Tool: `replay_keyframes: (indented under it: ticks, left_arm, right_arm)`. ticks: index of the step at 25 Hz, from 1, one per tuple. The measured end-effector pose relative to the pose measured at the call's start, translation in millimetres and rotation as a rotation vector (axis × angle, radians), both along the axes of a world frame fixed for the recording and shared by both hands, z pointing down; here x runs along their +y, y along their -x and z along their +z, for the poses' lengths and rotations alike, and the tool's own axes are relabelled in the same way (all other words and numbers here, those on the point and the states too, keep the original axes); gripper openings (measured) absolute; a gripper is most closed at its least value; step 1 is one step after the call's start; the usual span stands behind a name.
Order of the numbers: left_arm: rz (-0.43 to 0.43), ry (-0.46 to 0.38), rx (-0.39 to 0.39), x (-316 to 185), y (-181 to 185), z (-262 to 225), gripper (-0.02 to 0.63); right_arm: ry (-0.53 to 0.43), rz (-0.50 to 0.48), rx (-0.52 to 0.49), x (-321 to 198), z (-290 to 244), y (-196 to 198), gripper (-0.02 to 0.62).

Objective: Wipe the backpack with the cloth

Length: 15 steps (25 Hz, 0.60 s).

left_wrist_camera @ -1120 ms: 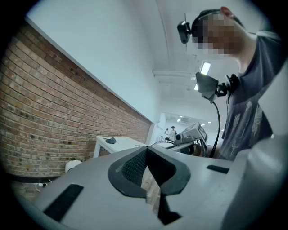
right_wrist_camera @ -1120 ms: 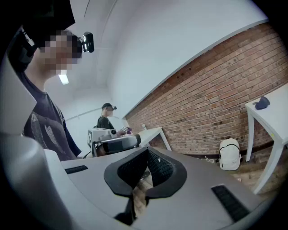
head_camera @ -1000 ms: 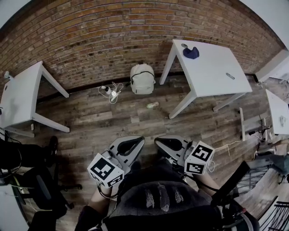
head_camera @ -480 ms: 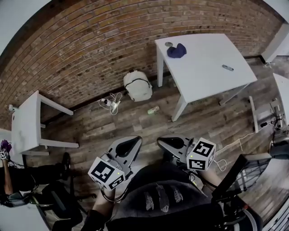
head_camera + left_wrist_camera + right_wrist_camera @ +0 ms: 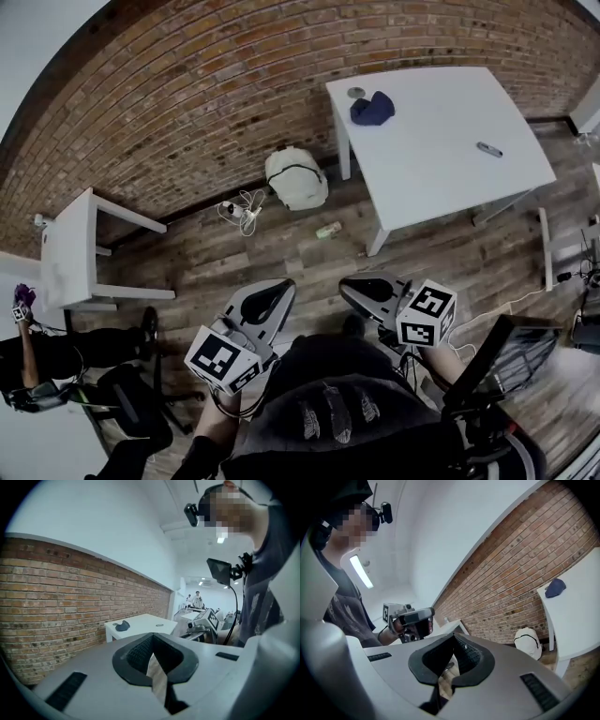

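Both grippers are held low, close in front of my operator's torso, side by side, noses pointing forward and only slightly down toward the brick wall [image 5: 216, 94]. The left gripper [image 5: 270, 292] sits a bit apart from the right gripper [image 5: 367, 284], marker cubes toward the body. In the left gripper view the left gripper's [image 5: 152, 657] jaws are clenched together with nothing between them, only floor showing through the hollow behind the tips. It's the same in the right gripper view (quick check): the right gripper [image 5: 449, 657] is clamped tight and empty. That view also catches the hand [image 5: 396, 625] holding the left gripper off to the side.

The backpack [image 5: 297, 178], pale and whitish, sits on the wood floor against the wall, just left of the white table [image 5: 450, 159], well away from both grippers. The cloth [image 5: 372, 108], dark blue and bunched, lies on the table's far corner near the wall, untouched. A small bottle-like thing [image 5: 329, 230] lies on the floor between the backpack and me.
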<state>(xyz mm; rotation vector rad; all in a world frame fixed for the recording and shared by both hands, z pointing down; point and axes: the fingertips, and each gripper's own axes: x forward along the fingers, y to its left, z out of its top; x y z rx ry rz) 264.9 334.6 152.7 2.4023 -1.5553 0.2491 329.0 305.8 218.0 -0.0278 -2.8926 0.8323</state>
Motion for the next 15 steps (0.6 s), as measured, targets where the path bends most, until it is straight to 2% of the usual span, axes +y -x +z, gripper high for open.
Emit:
replay_keyframes:
  ticks: [7, 10, 15]
  left_arm:
    - [-0.052, -0.003, -0.005, -16.3, 22.8, 5.6, -0.002]
    - [-0.049, -0.027, -0.006, -26.7, 38.4, 6.8, -0.003]
    - [-0.011, -0.057, 0.041, -49.0, 68.3, 11.7, -0.002]
  right_arm:
    - [-0.022, -0.026, 0.027, -14.6, 4.4, 12.2, -0.002]
    - [-0.034, -0.022, 0.052, -18.8, 6.9, 18.8, -0.002]
    - [-0.049, 0.033, 0.119, -35.8, 9.4, 35.0, -0.002]
